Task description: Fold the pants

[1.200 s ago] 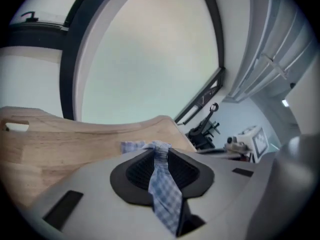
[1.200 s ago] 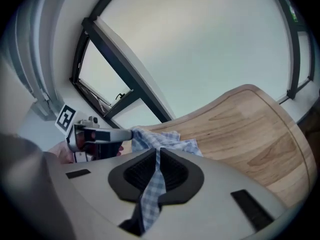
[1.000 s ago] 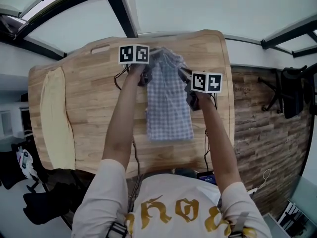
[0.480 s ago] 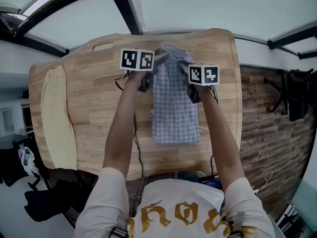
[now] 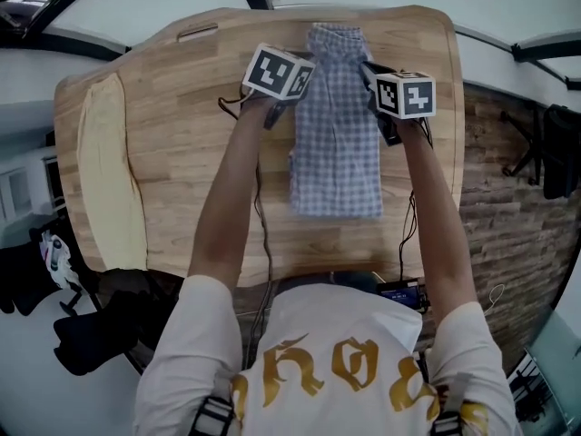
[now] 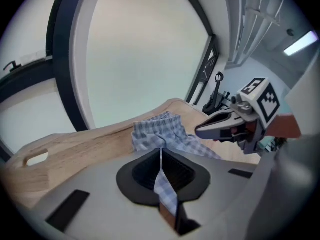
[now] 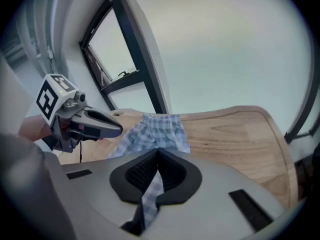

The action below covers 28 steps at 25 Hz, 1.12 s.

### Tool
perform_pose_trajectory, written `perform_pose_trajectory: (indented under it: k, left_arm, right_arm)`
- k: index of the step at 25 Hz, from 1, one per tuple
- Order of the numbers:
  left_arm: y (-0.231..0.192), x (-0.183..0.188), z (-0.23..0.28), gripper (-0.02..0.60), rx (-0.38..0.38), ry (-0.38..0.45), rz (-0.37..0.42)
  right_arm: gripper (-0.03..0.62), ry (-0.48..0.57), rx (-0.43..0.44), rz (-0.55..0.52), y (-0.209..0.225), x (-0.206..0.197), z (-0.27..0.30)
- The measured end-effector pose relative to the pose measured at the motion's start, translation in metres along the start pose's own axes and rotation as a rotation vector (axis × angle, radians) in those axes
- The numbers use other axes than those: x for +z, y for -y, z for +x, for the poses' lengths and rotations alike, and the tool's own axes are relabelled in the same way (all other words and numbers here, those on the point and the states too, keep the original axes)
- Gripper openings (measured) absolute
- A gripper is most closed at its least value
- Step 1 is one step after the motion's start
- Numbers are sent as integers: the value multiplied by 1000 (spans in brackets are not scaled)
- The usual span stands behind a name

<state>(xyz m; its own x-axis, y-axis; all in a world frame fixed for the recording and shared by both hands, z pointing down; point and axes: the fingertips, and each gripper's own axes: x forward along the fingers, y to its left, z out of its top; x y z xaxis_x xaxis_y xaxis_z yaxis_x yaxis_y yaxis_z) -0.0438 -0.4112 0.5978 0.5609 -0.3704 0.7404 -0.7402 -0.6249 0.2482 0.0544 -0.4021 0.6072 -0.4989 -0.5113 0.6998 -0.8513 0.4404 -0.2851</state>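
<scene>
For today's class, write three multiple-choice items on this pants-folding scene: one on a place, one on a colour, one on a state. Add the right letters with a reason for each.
1. In the head view, where on the table does the cream cloth lie?
A. along the left edge
B. in the middle
C. along the right edge

2. What colour are the pants?
A. plain black
B. blue-and-white check
C. red stripes

3. How does the left gripper stand?
A. open and empty
B. shut on the cream cloth
C. shut on the pants

Answers:
1 A: the cloth runs down the left edge, apart from the pants.
2 B: the check shows in all three views.
3 C: its jaws, just closed, pinch a strip of the checked fabric.
</scene>
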Motion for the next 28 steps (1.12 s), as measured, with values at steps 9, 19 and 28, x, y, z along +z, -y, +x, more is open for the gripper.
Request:
perform_pose_trajectory:
  k: [9, 19, 28]
  left_arm:
    - [29, -18, -14, 44, 41, 132, -28]
    - [88, -86, -75, 46, 129, 111, -157]
    - [184, -188, -96, 87, 29, -55, -90]
  right_arm:
    - [21, 44, 32, -17, 1, -37, -70]
    - [23, 29, 103, 2, -37, -129, -145]
    - [95, -51, 226, -72, -92, -224, -188]
